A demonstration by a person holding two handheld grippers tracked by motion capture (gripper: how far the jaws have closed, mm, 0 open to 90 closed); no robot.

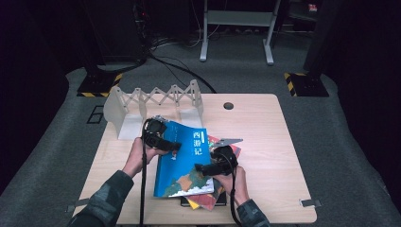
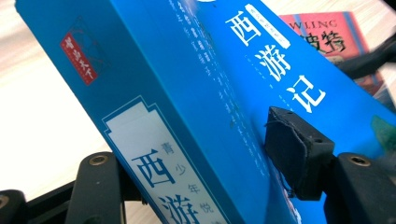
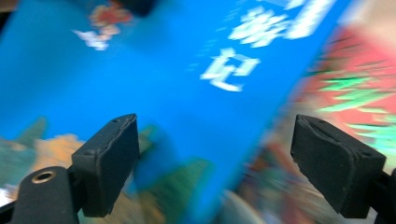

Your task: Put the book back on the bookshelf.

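Blue book: I have the thick blue paperback with white Chinese title characters (image 1: 182, 161) lying tilted on a small pile of other books near the middle of the pale wooden tabletop (image 1: 274, 156), its spine edge raised toward my left side.
Left hand-held gripper: my left hand-held gripper (image 1: 163, 142) straddles the book's spine edge; in the left gripper view one black pad (image 2: 294, 156) lies on the front cover and the other jaw sits below the spine, so I judge it clamped on the book.
Why held so: gripping at the spine lets me tip the book upright, I think, for the rack.
Right hand-held gripper: my right hand-held gripper (image 1: 208, 169) hovers over the lower cover with its jaws spread apart and nothing between the pads; it looks ready to steady the free edge.
Pile beneath: a red-covered book (image 1: 227, 146) and a yellow-edged book (image 1: 201, 202) stick out from under the blue one, so a drag could shift them.
Rack: the white accordion-style book rack (image 1: 156, 101) stands at the far left of the tabletop, just beyond the book's top corner.
Open room: the right half of the tabletop and the front edge are bare; the left edge is close to my left forearm.
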